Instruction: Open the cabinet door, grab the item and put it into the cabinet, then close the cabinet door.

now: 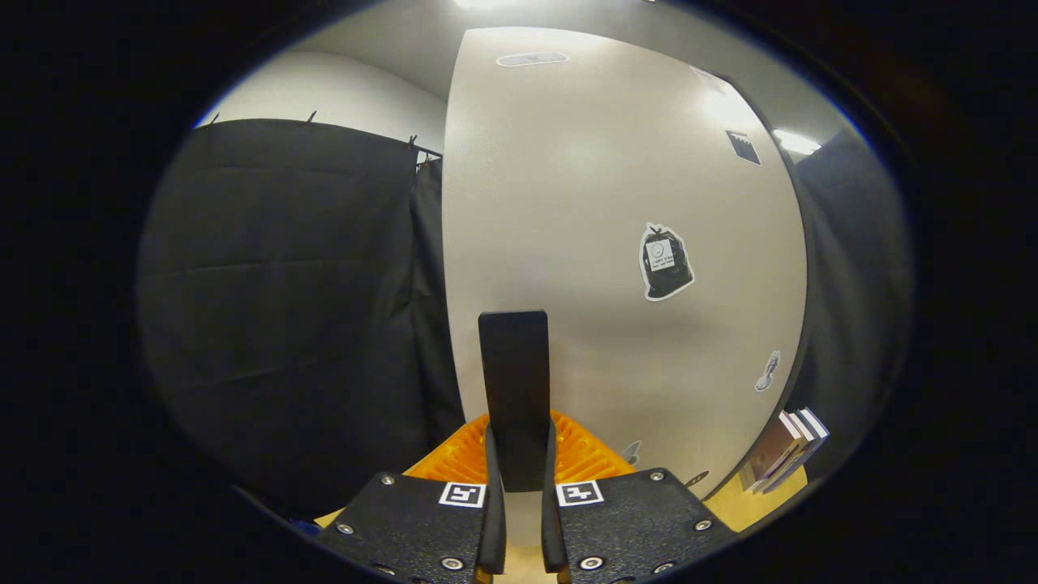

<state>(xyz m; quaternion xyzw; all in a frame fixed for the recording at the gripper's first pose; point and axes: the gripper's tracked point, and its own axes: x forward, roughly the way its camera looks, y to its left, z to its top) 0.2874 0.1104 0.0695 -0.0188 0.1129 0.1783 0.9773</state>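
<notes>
On the left, a black cloth wall (284, 300) is hung behind the open cabinet door (616, 243). At the door's lower edge, its dark upright handle (513, 389) is clamped between the two fingers of the gripper (519, 478), both pressed on it. A sticker (665, 262) is seen on the door. Farther right, past the door's edge, a stack of books (785, 451) is laid on a wooden surface (730, 507).

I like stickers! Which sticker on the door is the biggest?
The black bag sticker on the cabinet door; the spoon-shaped one nearer the books is smaller. The gripper clamps the dark handle.
</notes>
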